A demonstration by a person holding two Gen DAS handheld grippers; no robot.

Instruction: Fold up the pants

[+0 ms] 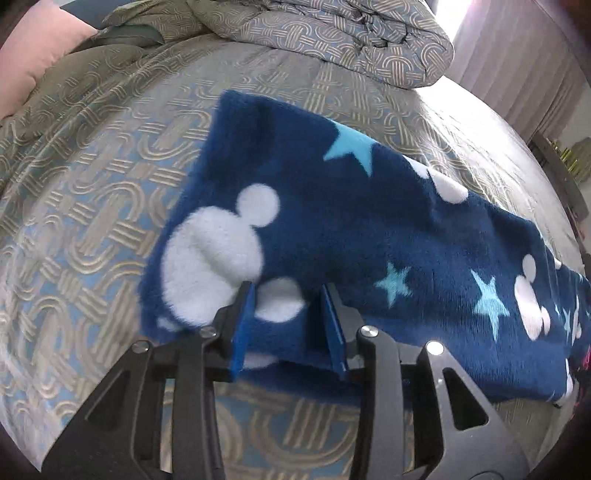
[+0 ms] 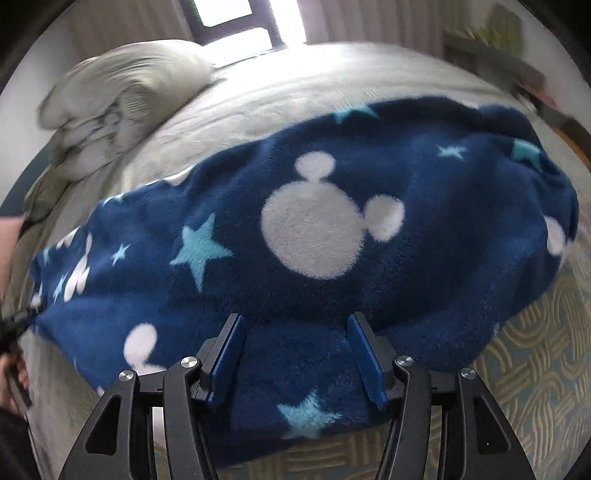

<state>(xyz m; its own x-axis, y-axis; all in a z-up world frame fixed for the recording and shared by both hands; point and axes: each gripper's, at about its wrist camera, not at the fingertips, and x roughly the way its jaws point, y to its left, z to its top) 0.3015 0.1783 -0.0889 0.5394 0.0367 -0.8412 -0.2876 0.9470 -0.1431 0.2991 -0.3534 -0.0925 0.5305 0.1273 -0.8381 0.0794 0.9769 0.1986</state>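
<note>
Dark blue fleece pants (image 1: pixel 351 236) with white mouse-head shapes and light blue stars lie stretched flat across the bed. In the left wrist view my left gripper (image 1: pixel 287 291) sits at the near edge of one end of the pants. Its blue pads (image 1: pixel 242 325) stand apart with the fleece edge lying loose between them. In the right wrist view the pants (image 2: pixel 443 240) spread wide, bunched at the right end. My right gripper (image 2: pixel 296 319) rests over their near edge, its jaws wide apart and the fleece flat beneath and between them, not pinched.
The patterned grey-blue bedspread (image 1: pixel 92 221) surrounds the pants. A bundled duvet (image 1: pixel 332 33) lies at the far side and shows again (image 2: pixel 122 92) in the right wrist view below a bright window (image 2: pixel 240 18). A pink pillow (image 1: pixel 33 55) is at the far left, and furniture (image 1: pixel 561 166) beyond the bed's right edge.
</note>
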